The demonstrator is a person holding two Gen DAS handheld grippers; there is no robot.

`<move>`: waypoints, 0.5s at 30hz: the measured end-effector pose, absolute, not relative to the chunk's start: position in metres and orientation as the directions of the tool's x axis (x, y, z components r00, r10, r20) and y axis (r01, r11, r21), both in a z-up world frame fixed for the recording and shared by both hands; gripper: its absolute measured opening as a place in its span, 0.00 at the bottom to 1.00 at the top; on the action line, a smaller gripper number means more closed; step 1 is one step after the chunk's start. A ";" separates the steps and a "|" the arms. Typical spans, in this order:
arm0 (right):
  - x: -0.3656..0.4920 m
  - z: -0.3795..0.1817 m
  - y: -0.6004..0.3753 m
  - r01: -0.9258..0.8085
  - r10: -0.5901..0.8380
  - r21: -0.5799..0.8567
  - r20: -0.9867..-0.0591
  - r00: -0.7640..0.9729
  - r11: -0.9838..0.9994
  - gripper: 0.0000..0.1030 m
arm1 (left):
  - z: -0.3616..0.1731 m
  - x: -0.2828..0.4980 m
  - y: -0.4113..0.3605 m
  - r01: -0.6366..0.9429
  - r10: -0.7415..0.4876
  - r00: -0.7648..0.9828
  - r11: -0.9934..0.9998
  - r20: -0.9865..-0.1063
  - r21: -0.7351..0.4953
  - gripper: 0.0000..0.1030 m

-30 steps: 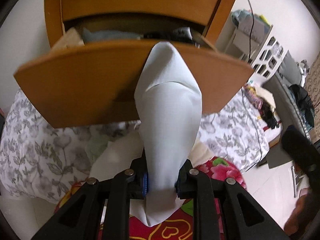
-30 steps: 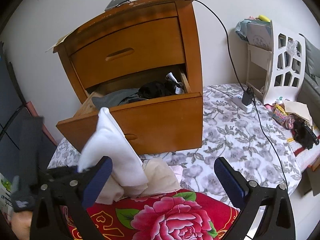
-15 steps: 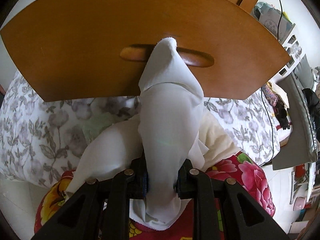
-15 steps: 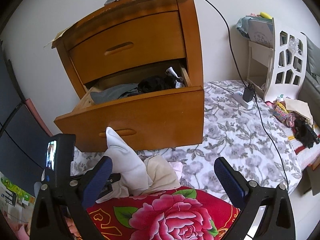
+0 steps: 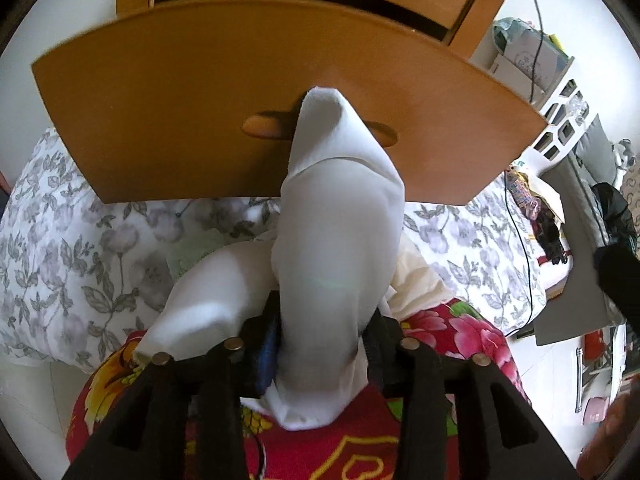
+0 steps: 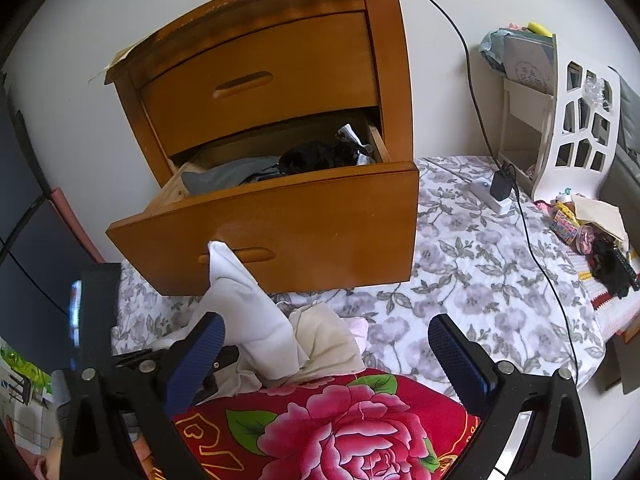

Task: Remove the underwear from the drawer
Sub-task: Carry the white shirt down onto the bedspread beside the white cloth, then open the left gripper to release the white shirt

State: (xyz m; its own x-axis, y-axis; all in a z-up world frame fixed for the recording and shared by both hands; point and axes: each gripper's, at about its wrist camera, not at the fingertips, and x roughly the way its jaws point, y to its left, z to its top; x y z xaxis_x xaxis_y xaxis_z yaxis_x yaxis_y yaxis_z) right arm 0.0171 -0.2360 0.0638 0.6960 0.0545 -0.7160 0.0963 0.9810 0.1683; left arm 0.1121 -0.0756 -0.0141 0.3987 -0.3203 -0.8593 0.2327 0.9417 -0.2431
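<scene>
Opening left gripper (image 5: 322,344) angled down, white underwear (image 5: 336,248) between jaws.

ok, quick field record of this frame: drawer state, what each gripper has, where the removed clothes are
drawer: lower wooden drawer pulled open, grey and black clothes inside
upper drawer: wooden top drawer closed
left gripper: left gripper with jaws opening, white cloth garment between them, standing up in front of the drawer face
right gripper: right gripper open, holding nothing
removed pile: cream and white garments on the grey floral bedsheet, at the edge of the red floral blanket
</scene>
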 end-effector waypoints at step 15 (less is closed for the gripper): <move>0.016 0.067 -0.232 0.087 0.061 0.171 -0.706 0.706 0.981 1.00 | 0.058 0.082 -0.043 0.224 -0.335 0.546 0.942 -0.768 -0.251 0.50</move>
State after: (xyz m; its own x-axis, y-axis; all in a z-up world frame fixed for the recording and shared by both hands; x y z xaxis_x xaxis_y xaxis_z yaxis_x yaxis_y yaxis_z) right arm 0.0157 -0.2324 0.0674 0.7059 0.0605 -0.7057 0.0871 0.9814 0.1713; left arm 0.0825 -0.0426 0.0585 0.5461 -0.3351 -0.7678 0.2244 0.9415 -0.2513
